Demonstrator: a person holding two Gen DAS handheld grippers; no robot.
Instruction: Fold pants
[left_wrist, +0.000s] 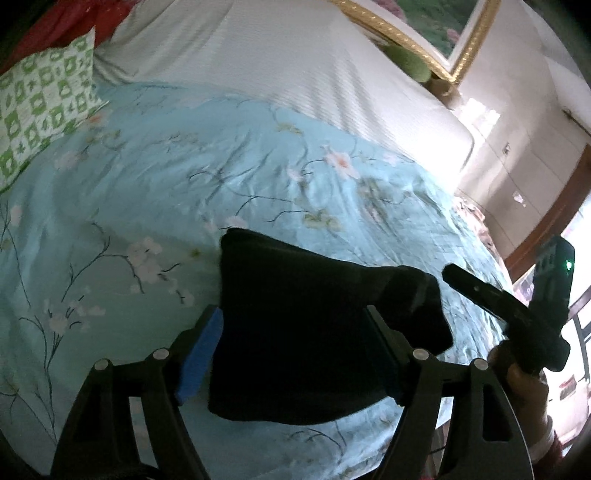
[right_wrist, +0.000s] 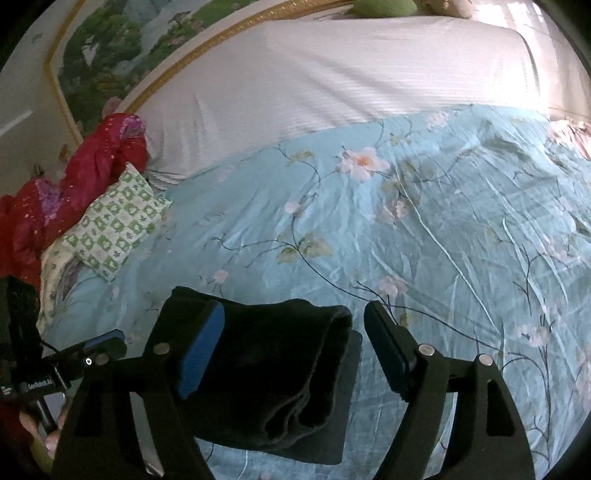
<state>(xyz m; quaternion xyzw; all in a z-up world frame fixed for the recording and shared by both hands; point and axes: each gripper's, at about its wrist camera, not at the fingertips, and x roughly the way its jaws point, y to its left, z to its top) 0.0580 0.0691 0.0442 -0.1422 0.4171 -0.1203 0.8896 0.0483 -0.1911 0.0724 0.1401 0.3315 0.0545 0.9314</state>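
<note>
The black pants (right_wrist: 273, 373) lie folded into a compact stack on the floral bedspread (right_wrist: 424, 229), seemingly finished. Both the left tongs (left_wrist: 295, 354) and right tongs (right_wrist: 295, 354) stand wide around it, gripping nothing, likely letting go.

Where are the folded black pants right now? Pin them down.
The folded black pants lie on the light blue floral bedsheet at its near edge, low centre in both wrist views, in front of the open jaws and right of the green-and-white checked pillow.
</note>
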